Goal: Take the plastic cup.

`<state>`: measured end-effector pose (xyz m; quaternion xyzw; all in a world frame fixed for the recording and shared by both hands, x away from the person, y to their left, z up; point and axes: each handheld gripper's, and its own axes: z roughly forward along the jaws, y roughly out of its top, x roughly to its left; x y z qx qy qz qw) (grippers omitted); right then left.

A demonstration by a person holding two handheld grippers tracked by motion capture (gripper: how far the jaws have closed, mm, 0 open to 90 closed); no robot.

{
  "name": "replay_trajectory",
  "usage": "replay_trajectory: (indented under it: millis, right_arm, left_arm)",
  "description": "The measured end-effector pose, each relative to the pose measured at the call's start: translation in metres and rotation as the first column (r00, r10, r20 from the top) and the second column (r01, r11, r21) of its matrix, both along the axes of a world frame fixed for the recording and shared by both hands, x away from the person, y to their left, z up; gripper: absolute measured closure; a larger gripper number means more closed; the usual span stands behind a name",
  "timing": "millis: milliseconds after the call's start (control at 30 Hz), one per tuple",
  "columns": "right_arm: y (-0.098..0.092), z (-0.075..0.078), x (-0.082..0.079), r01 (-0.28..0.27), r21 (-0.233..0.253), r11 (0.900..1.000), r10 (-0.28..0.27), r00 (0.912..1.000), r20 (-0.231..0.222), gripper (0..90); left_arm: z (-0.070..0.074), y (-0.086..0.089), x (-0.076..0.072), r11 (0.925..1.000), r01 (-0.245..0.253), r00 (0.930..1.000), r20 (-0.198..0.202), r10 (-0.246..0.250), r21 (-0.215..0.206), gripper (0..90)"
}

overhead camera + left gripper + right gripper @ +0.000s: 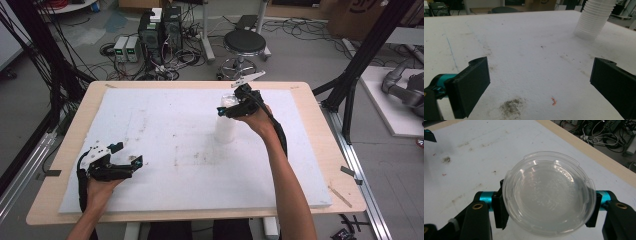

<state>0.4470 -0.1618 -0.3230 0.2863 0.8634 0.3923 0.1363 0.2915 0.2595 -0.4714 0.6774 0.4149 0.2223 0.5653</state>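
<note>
Jaws of the right gripper [546,216] are clamped on a clear cup [549,195], held mouth-up above the cup stack [224,127]; its lower body is hidden. Left gripper [541,87] jaws are spread over the worktop [165,145].

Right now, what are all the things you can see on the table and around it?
Stack of cups: one stack, white, standing on the mat right of the middle.
Clear cup: one, see-through, gripped at the top of the stack.
Foam mat: one, white and stained, covering most of the table.
Table: one, light wood.
Stool: one, black seat, on the floor beyond the table.
Electronic boxes: a few, black and pale, on the floor among cables.
Left gripper: one, black, jaws wide apart, near the mat's front left.
Right gripper: one, black, jaws closed on the clear cup.
Person's forearms: two, coming in from the near edge.
</note>
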Motion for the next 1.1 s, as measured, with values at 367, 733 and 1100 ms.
replay_trajectory:
  millis: [367, 733, 1100]
  right_arm:
    - [0.004, 0.037, -0.004, 0.001, 0.011, 1.000, -0.001, 0.9999, 0.013, 39.3]
    - [0.002, 0.087, -0.013, -0.001, 0.040, 0.999, -0.002, 0.9970, 0.078, 40.6]
    - [0.002, 0.105, -0.020, -0.010, 0.053, 0.999, 0.004, 0.9945, 0.105, 40.7]
  left_arm:
    - [0.000, 0.001, 0.000, 1.0000, 0.003, 1.0000, -0.004, -0.003, -0.001, 2.6]
    - [0.000, 0.001, 0.000, 1.0000, 0.004, 1.0000, -0.003, -0.004, 0.000, 2.6]
    - [0.000, 0.001, 0.001, 0.9999, -0.004, 1.0000, -0.004, 0.004, -0.014, 2.6]
